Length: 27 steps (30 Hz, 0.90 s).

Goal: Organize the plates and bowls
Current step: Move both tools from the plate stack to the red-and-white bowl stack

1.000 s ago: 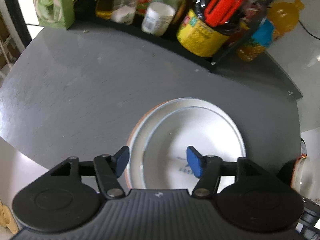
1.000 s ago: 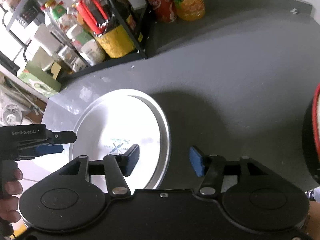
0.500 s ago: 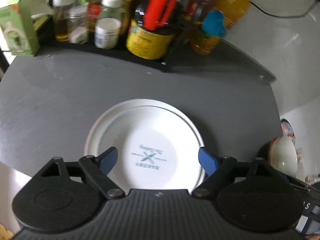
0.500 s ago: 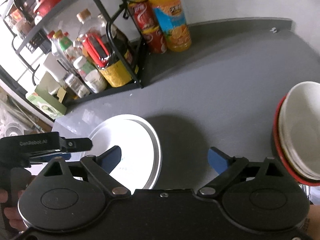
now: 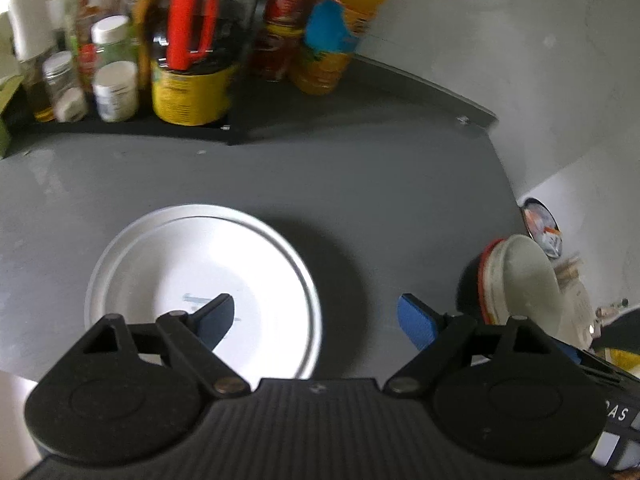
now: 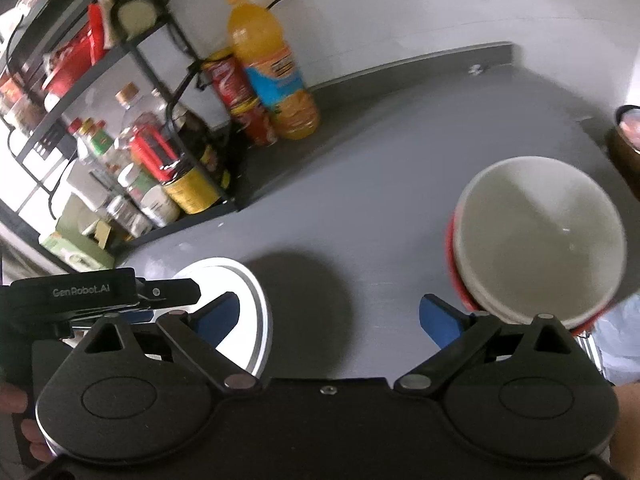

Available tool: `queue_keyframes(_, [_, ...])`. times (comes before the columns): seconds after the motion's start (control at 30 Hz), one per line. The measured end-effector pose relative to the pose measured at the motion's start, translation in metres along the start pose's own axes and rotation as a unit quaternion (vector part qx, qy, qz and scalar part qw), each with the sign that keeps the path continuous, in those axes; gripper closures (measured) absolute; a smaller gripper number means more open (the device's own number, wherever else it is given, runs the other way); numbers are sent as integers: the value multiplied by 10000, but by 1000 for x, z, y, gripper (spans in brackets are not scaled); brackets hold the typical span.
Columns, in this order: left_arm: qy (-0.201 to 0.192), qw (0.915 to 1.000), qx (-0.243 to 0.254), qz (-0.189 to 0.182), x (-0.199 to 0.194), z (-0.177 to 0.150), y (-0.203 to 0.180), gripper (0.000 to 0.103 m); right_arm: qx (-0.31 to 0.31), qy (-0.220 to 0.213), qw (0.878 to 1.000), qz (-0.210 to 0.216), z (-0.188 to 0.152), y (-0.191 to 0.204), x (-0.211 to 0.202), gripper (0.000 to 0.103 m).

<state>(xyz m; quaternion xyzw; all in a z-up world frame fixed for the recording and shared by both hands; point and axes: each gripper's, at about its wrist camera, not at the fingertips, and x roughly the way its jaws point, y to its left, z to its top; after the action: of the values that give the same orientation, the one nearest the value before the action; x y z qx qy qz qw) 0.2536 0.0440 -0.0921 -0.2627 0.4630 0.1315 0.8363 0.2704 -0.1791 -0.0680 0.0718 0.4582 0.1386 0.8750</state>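
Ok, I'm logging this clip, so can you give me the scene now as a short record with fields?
surface: grey counter
plates: white stack, flat on the counter, lower left
bowls: nested white bowls with a red one outermost, at the counter's right end
left gripper: jaws open, empty
right gripper: jaws open, empty
background: rack of bottles and jars, orange bottle

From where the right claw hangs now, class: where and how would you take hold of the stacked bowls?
Probably by the near rim of the bowls: the right claw is open beside them, so one finger inside the top bowl, one outside. The upright, thin wall suits a pinch.
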Motion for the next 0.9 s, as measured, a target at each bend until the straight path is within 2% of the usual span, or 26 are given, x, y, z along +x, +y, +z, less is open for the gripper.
queue_keyframes(0.47, [263,9984,451,-233,20,-4,-67,15,489,-262,9980,-310,-8,-61,-37,5])
queue_keyframes(0.9, [486,9954,713,-413,55,-1,-118,15,996,-368,9930,-525,-4,-121,-47,5])
